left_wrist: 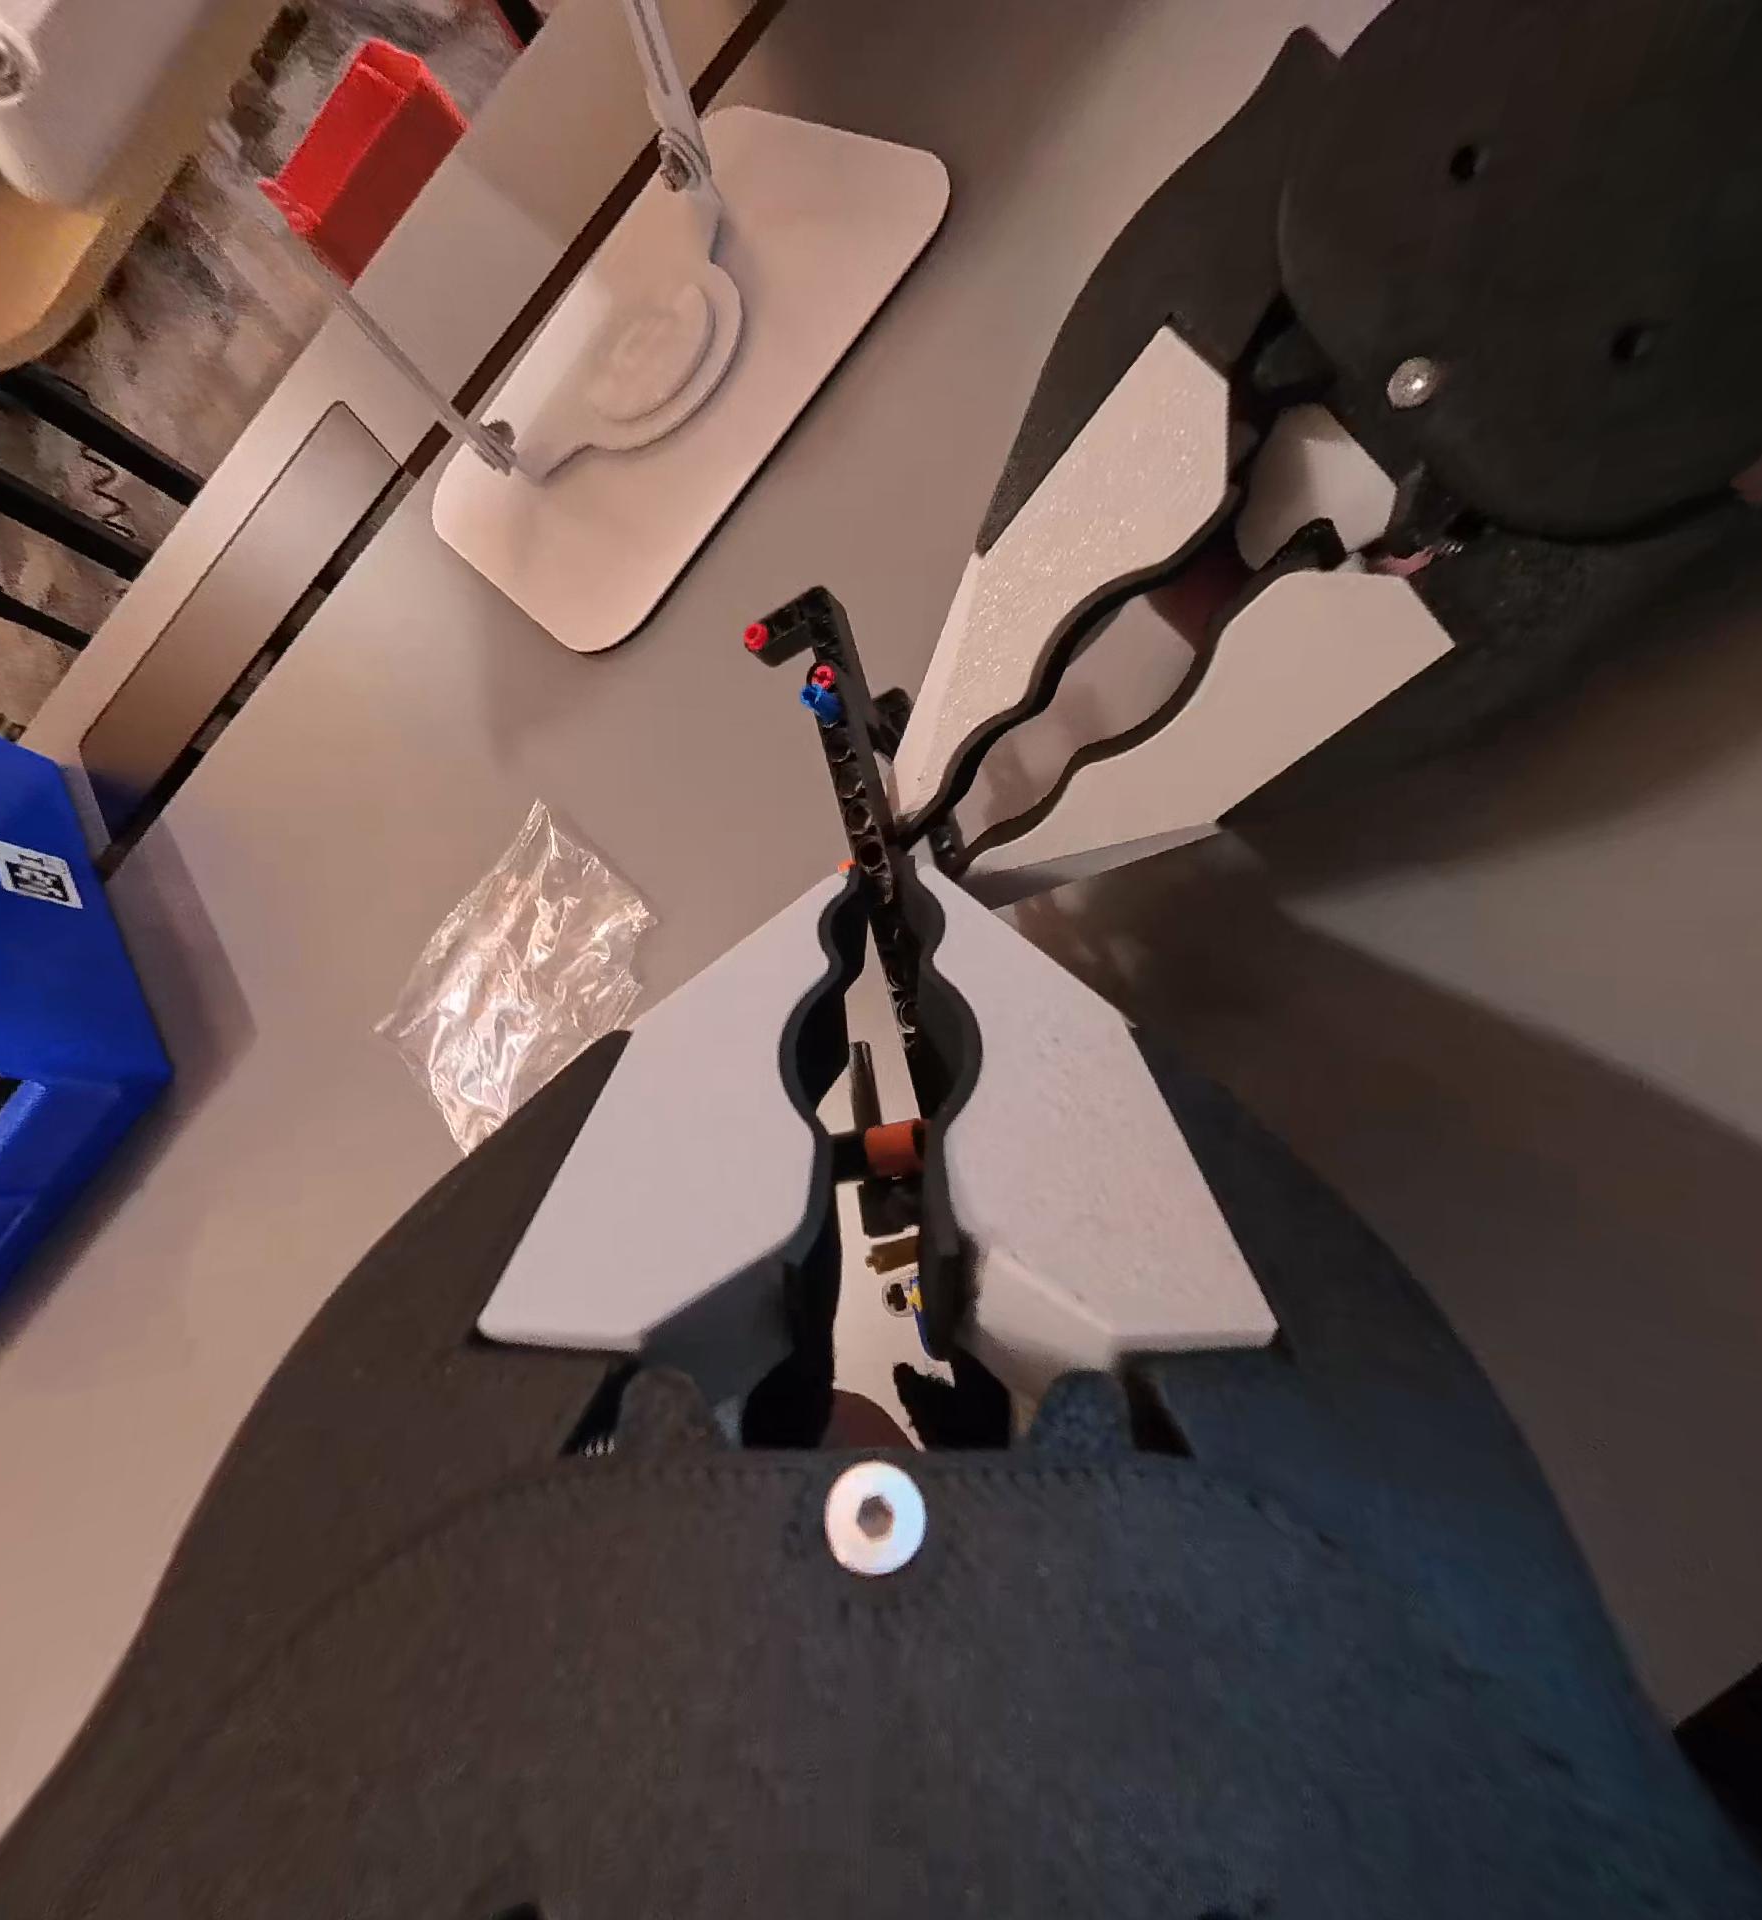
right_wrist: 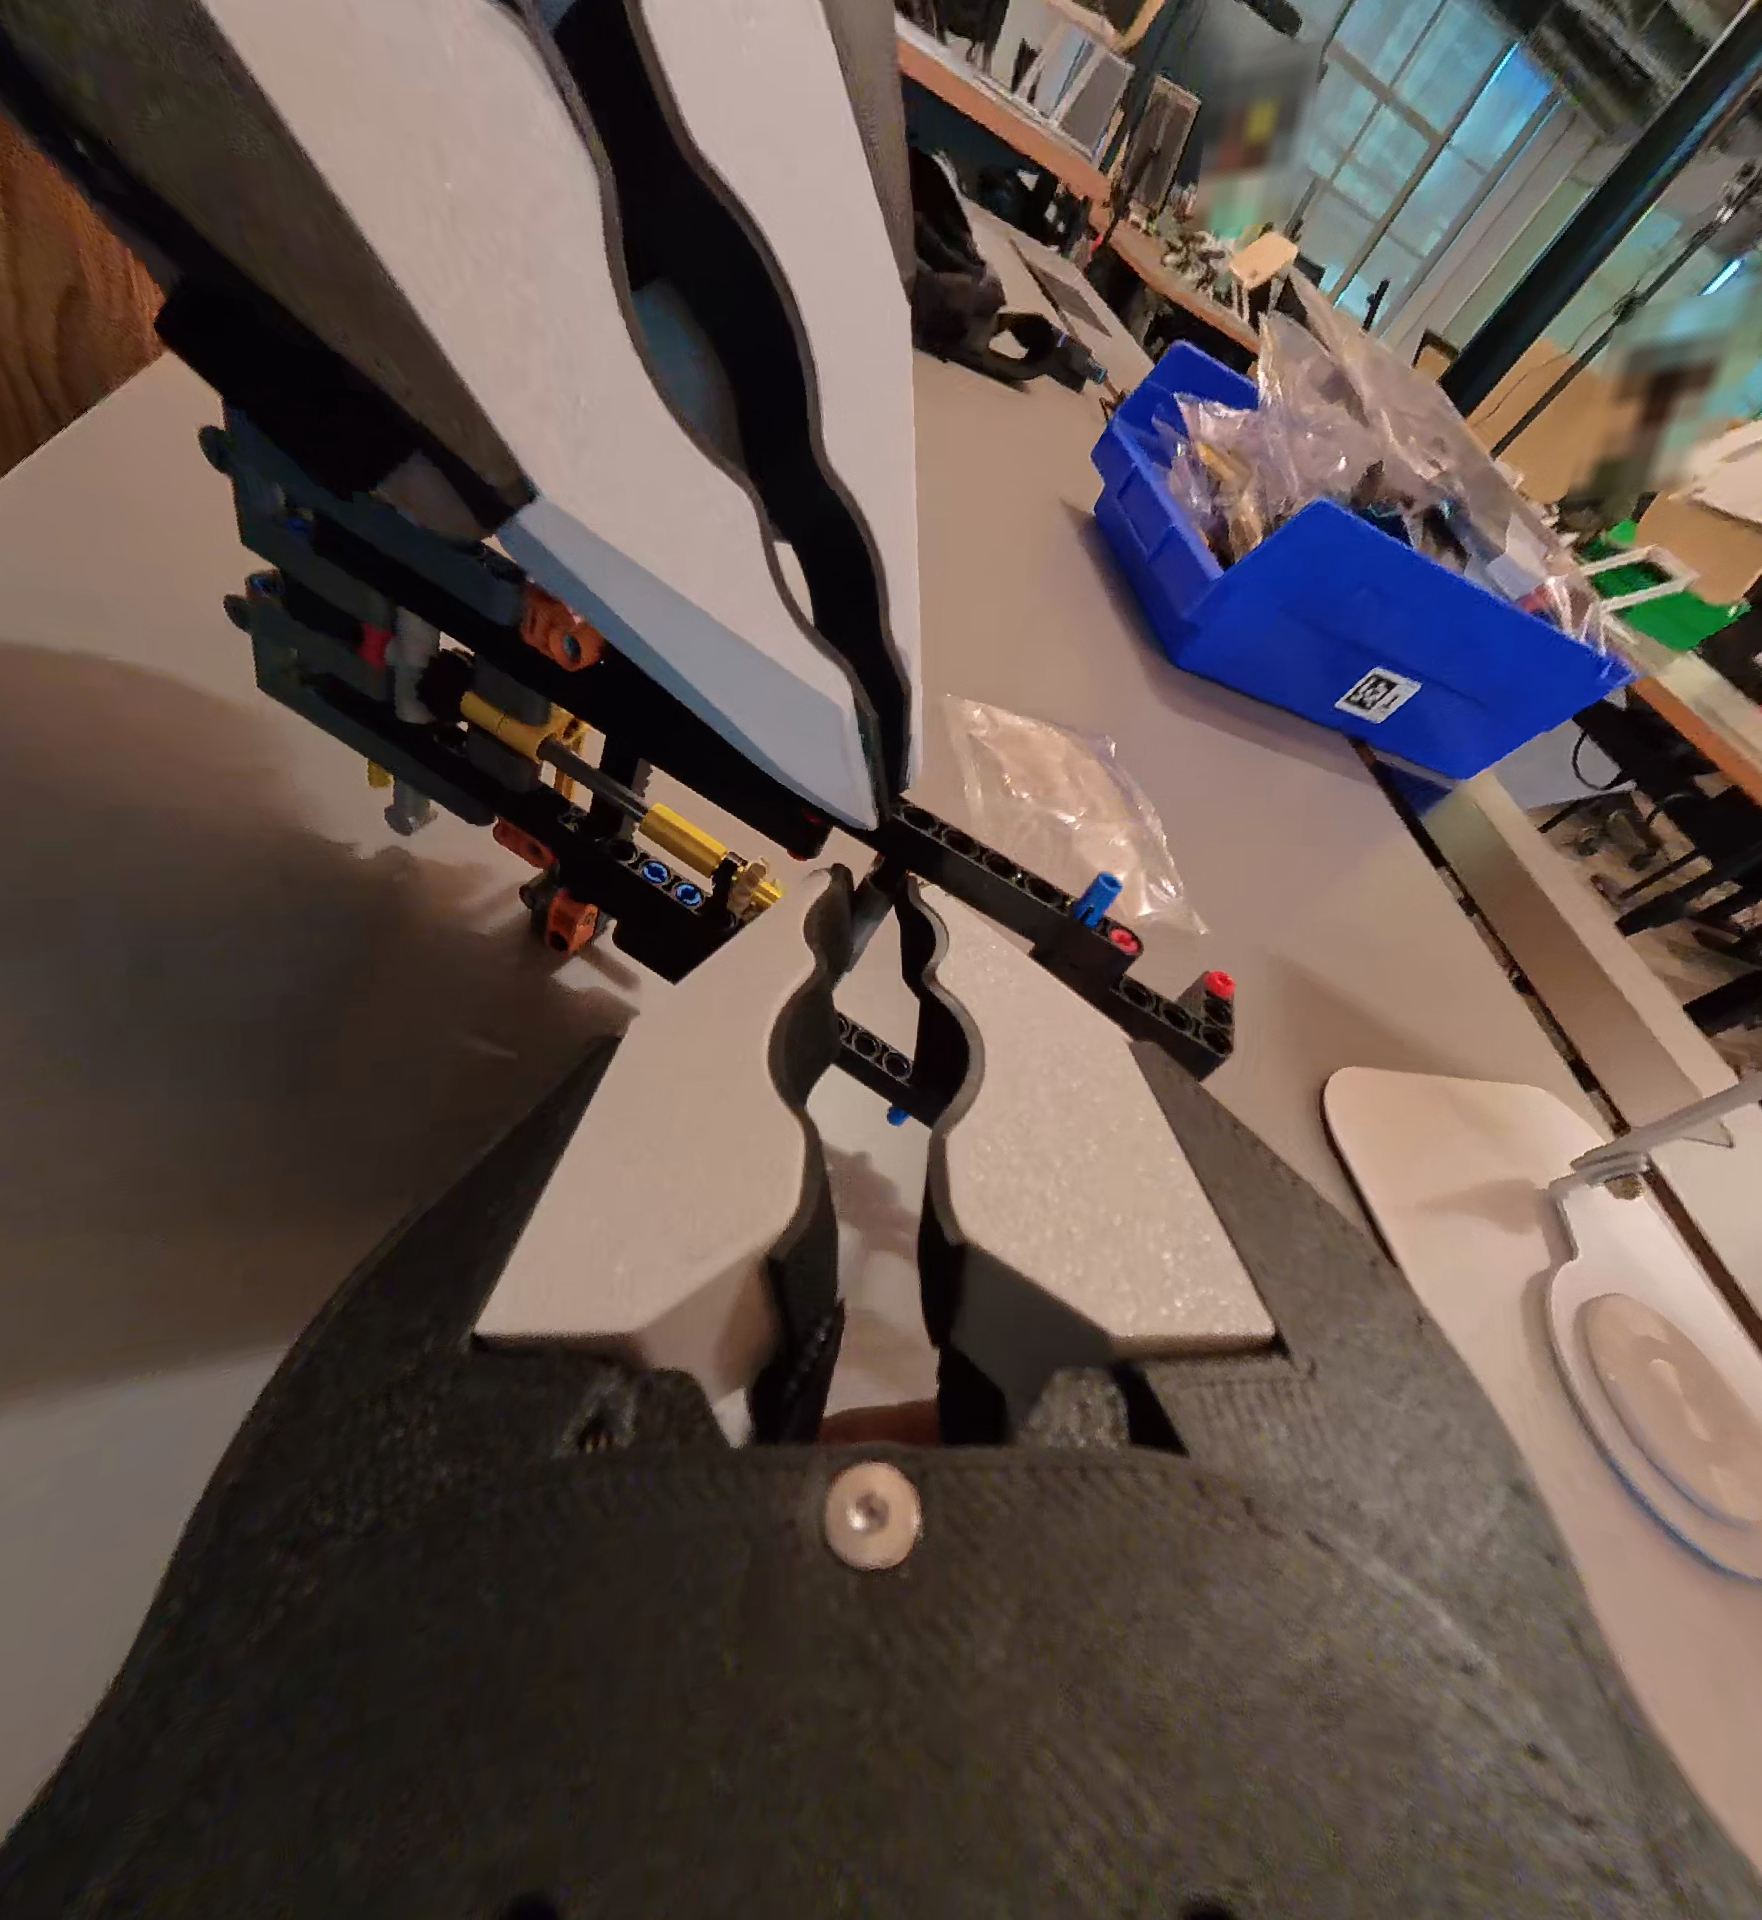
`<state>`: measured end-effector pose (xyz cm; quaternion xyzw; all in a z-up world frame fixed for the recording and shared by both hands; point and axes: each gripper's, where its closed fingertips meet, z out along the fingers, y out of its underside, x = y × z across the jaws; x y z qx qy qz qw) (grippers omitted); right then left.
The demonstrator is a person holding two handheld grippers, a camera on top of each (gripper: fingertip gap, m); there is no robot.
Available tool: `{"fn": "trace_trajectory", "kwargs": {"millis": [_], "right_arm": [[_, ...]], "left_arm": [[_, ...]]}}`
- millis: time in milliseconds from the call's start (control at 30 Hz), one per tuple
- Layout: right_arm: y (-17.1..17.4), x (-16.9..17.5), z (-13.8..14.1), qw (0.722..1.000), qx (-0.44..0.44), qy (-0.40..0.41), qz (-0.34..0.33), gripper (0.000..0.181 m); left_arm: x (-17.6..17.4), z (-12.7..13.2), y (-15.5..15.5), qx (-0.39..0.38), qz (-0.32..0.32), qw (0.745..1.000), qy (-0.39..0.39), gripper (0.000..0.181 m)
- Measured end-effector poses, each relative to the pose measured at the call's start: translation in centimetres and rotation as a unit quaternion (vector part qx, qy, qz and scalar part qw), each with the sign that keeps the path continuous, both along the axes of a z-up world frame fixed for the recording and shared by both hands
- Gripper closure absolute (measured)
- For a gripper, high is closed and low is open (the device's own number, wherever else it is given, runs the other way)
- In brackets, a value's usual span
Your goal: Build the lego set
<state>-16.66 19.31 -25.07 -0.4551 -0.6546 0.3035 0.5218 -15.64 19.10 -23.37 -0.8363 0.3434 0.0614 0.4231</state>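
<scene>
Clamping the lego assembly point(right_wrist: 586, 790) above the grey table point(left_wrist: 357, 748), the left gripper point(left_wrist: 882, 894) closes its white, grainy fingers point(left_wrist: 1043, 1091) with wavy black pads on a long black perforated beam point(left_wrist: 856, 769). The beam ends in an L-shape with red pins point(left_wrist: 755, 636) and a blue pin point(left_wrist: 817, 701). The right gripper point(right_wrist: 872, 883) pinches a short black piece point(right_wrist: 872, 904) at the same beam, fingertips nearly together. The frame holds yellow cylinders point(right_wrist: 685, 831) and orange connectors point(right_wrist: 570, 920). A crinkled clear bag point(left_wrist: 524, 966) lies beside; a glossy blue bin point(right_wrist: 1355, 623) sits farther off.
</scene>
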Motion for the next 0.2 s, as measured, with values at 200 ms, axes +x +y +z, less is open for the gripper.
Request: {"fn": "trace_trajectory", "kwargs": {"millis": [200], "right_arm": [[0.05,0.32,-0.41,1.0,-0.021,-0.018,-0.01,0.175]], "left_arm": [[0.54,-0.39,-0.01,-0.015,-0.014,1.0,0.024,0.181]]}}
